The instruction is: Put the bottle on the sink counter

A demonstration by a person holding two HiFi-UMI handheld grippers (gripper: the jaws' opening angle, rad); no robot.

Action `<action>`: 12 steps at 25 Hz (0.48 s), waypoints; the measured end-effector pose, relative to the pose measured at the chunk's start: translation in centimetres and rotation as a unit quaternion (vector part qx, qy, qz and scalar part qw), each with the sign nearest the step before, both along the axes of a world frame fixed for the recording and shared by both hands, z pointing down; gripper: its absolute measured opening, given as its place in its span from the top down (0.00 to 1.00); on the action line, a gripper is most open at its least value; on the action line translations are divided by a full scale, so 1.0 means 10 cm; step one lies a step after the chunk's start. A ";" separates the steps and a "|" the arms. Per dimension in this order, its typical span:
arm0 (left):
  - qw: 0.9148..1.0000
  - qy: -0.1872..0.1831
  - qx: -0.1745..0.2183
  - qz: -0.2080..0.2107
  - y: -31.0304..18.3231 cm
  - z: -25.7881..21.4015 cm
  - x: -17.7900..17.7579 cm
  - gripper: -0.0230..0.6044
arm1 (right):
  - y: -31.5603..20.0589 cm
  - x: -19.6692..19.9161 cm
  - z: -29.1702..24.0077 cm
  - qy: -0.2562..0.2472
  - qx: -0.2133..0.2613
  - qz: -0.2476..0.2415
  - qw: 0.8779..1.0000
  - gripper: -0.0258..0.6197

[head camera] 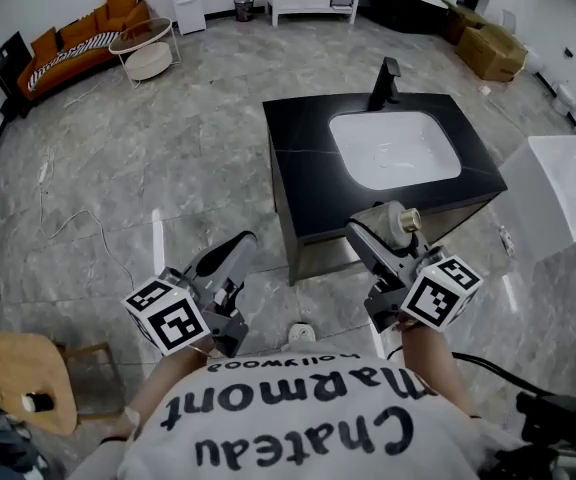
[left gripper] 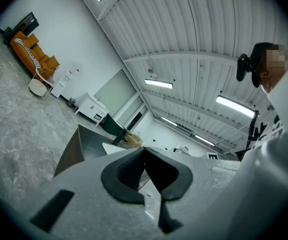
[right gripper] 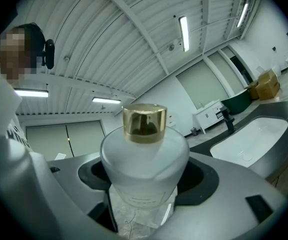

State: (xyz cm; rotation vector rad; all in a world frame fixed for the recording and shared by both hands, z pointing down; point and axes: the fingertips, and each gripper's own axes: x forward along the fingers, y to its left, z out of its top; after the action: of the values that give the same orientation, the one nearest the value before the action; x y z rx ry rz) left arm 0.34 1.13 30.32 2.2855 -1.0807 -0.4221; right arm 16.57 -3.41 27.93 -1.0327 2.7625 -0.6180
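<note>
Now, head view: left hand-held gripper (head camera: 233, 256) low over grey floor (head camera: 148, 158). Right hand-held gripper (head camera: 386, 230) carries frosted white bottle (head camera: 398, 220) in air, near front edge of black counter (head camera: 293, 168); white sink basin (head camera: 396, 148) further back. Left gripper view: jaws pressed together, nothing between. Right gripper view: jaws clamped on bottle body from both sides, gold cap (right gripper: 144, 123) on top.

the left tool (head camera: 238, 248) and right tool (head camera: 380, 226) are held out before the chest, angled upward, left jaws pressed together empty, right jaws clamping the bottle (right gripper: 144, 159).
</note>
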 end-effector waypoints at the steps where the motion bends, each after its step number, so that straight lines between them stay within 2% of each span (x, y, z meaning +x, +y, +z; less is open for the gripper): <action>1: 1.000 0.000 0.001 -0.005 -0.10 -0.01 0.03 0.94 | -0.11 0.01 -0.01 -0.001 0.000 -0.008 1.000 0.43; 8: 0.999 0.001 0.011 -0.043 -0.61 0.00 0.15 0.94 | -0.72 0.05 0.02 0.002 0.006 -0.053 0.999 0.43; 12: 0.999 -0.002 0.007 -0.054 -0.83 0.11 0.16 0.94 | -0.99 0.07 0.06 0.000 0.012 -0.063 0.998 0.43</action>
State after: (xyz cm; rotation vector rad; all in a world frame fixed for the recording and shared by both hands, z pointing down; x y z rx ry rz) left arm 1.96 -7.19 31.39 2.2486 -1.2106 -0.4684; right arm 17.27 -13.33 28.52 -0.8574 2.8442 -0.6003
